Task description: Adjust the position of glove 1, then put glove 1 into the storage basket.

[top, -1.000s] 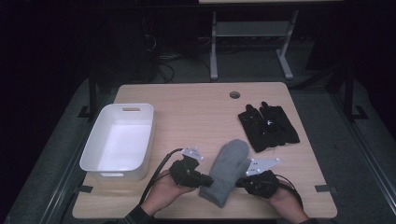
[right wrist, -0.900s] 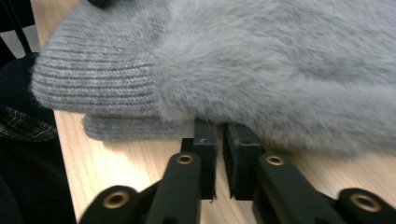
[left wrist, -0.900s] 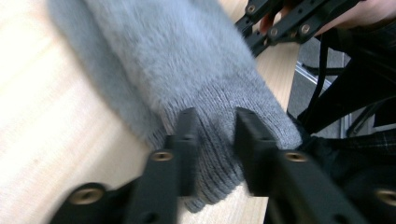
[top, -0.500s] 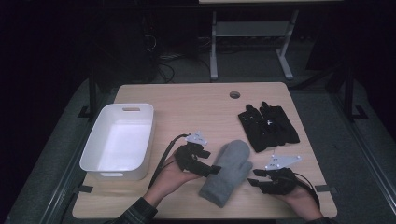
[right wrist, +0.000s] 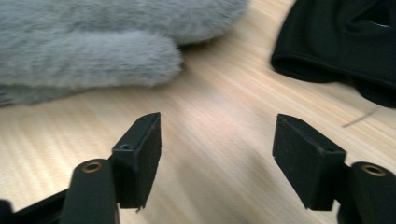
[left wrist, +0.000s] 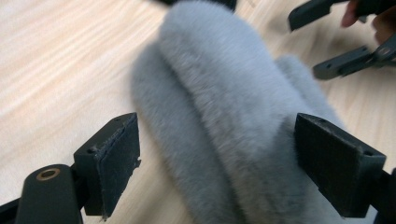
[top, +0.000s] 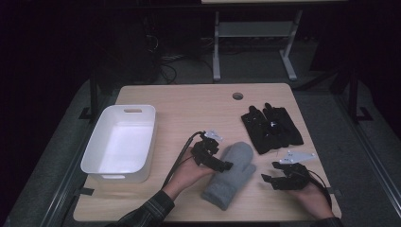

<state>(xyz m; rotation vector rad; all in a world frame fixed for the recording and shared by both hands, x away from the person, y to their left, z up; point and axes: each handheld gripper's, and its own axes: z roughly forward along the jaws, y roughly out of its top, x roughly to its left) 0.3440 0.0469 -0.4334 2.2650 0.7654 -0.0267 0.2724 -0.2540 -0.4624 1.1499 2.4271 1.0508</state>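
A grey fuzzy mitten (top: 230, 175) lies flat near the front of the wooden table (top: 189, 104). My left gripper (top: 223, 165) is at its left edge, and its jaws have just been opening. In the left gripper view the mitten (left wrist: 224, 102) runs between the spread pads (left wrist: 114, 161), which do not press on it. My right gripper (top: 270, 180) stands to the mitten's right, apart from it, its jaws also just opened. In the right gripper view, bare wood lies between its pads (right wrist: 142, 156); the mitten's thumb (right wrist: 93, 60) is at upper left.
A white plastic bin (top: 120, 142) stands empty at the table's left. A pile of black gloves (top: 272, 128) lies at the back right, seen close by (right wrist: 345, 42) ahead of my right gripper. A round cable hole (top: 237, 96) is near the far edge.
Both grippers let go of the mitten and opened. The right one drew away to the right. The left one shifted up and right along the mitten's edge. The mitten now rests flat.
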